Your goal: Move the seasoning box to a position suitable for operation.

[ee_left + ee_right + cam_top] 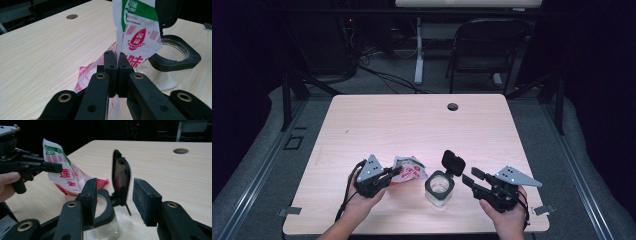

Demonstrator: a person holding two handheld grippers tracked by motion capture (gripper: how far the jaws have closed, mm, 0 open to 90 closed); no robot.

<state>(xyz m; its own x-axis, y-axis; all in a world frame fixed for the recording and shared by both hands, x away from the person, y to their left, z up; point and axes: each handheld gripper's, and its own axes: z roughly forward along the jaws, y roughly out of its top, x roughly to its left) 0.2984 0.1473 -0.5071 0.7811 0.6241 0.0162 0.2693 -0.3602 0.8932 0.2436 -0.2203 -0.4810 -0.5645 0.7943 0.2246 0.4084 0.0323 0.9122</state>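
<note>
Looking along the left gripper [117, 72], jaws pressed together on the edge of a white, red and green printed packet [136, 37], red lettering readable there and blurred from above. Seen from the right gripper [113, 200], jaws spread either side of the upright black flip lid [121, 178] of a clear glass jar [102, 230], pads apart from it. From above, packet just left of the jar near the worktop [412, 125] front edge, both hands low, grippers angled inward.
</note>
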